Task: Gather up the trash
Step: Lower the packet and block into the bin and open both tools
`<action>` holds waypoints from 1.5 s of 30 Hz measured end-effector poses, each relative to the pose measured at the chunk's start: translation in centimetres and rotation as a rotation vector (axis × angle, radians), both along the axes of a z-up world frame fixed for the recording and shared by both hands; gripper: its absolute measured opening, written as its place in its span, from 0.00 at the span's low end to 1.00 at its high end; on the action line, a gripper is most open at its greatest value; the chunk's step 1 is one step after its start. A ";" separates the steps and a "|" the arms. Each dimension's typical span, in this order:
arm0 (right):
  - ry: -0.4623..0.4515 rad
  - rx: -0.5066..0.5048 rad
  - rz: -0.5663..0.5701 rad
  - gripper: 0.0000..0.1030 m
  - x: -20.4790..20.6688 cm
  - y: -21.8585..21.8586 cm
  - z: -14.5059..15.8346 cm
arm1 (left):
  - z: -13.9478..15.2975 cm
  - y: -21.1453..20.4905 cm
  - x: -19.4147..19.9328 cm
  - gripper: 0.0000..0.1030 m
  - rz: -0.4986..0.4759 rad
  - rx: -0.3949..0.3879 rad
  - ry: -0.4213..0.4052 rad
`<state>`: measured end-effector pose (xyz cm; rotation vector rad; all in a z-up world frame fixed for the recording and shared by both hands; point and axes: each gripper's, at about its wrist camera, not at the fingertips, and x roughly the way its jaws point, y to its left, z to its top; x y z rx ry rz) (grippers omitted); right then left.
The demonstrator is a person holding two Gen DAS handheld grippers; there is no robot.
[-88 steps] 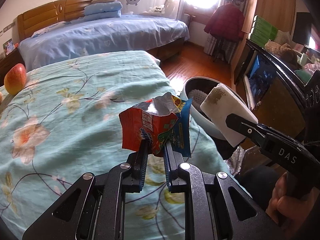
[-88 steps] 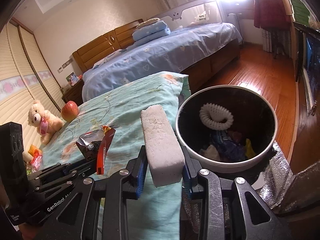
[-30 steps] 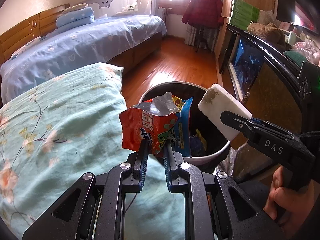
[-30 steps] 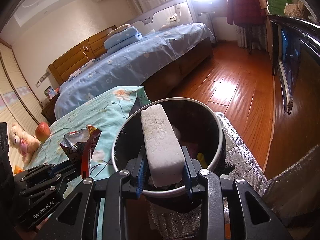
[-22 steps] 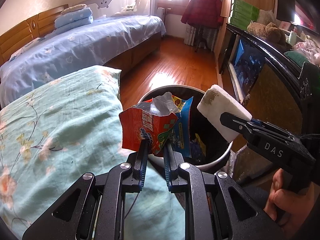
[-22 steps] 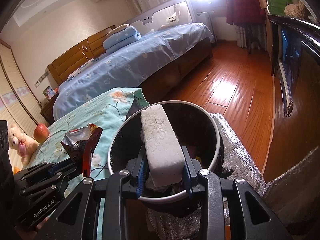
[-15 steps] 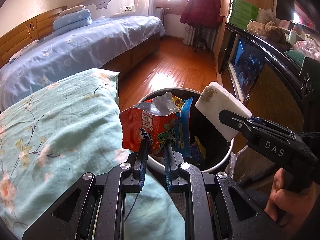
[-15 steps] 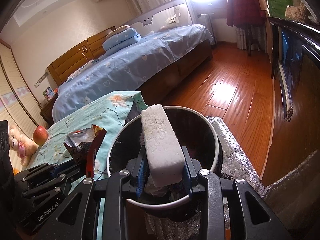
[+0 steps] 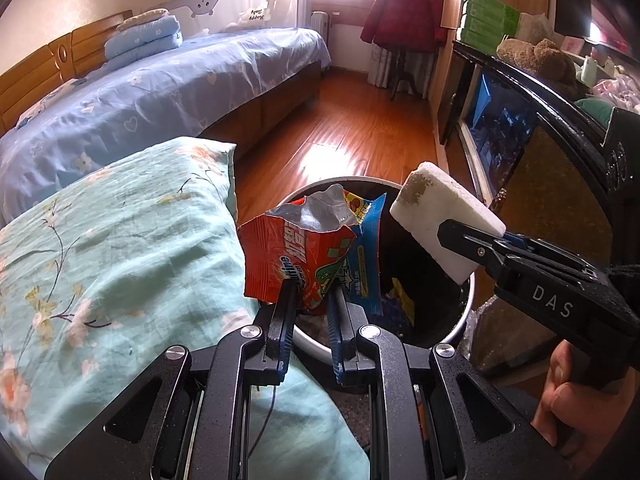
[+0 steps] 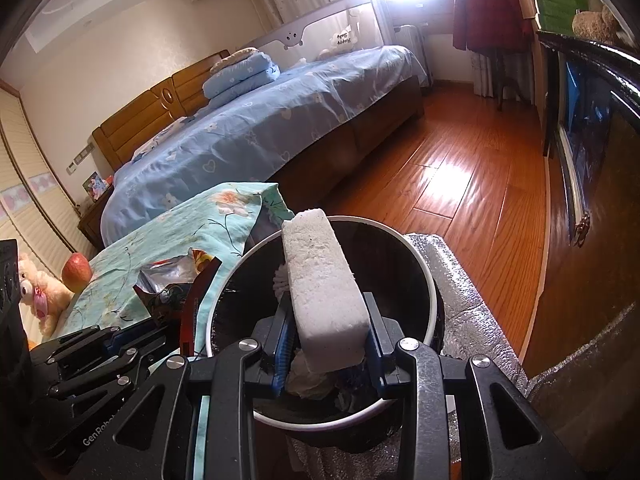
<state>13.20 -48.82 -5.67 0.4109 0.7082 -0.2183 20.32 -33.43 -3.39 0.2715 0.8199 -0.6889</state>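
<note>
Left wrist view: your left gripper (image 9: 310,298) has its jaws clamped on the torn red foil snack wrapper (image 9: 298,256), light and crinkly, over the near rim of the round black white-rimmed bin (image 10: 430,280). Your right gripper (image 10: 326,334) pinches the soft white foam block (image 10: 324,288) mid-length, above the bin.

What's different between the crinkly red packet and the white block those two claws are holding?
The torn red-and-blue foil snack packet is thin, crumpled and printed; the white foam block is thick, plain and rigid-looking. The packet is gripped near its bottom edge by the left claw; the block is gripped at its near end by the right claw. Both hang over the round black bin.
</note>
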 end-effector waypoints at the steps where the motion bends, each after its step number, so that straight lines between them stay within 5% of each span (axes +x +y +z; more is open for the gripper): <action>1: 0.001 0.001 0.000 0.32 0.1 -0.1 0.0 | 0.0 -0.1 0.1 0.14 0.002 0.000 0.001; 45: 0.034 0.017 0.005 0.34 1.2 -0.9 -0.8 | -0.6 -2.2 1.2 0.14 -0.005 0.027 0.010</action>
